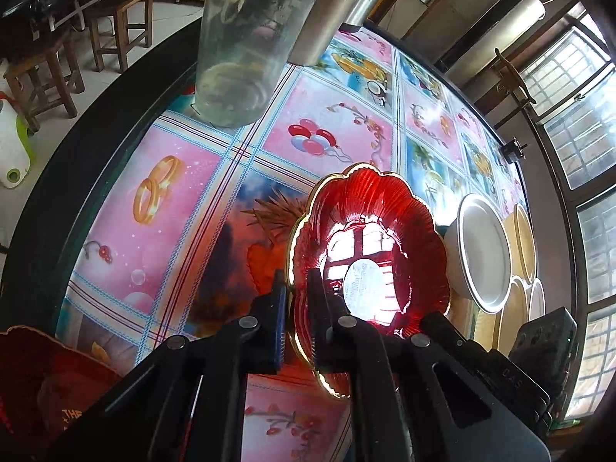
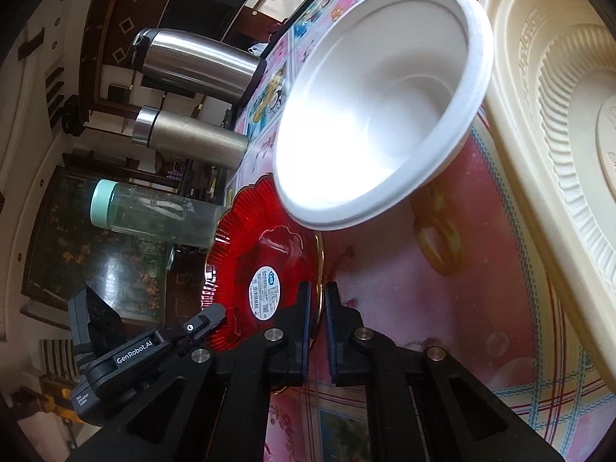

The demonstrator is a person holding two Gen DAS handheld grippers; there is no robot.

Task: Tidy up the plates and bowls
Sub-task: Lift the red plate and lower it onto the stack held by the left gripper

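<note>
Red glass plate (image 1: 369, 254) is clamped at its gold rim by the left claw (image 1: 296, 300), one finger inside and one outside, probably so it can be carried without touching the face. The right claw (image 2: 317, 300) is closed on the opposite rim, so the plate is held over the bench (image 1: 184, 177) from both sides. Beside it, the white bowl (image 2: 381, 107) stands empty, next to cream plates (image 2: 558, 123). A clear bottle (image 1: 246, 38) appears empty.
</note>
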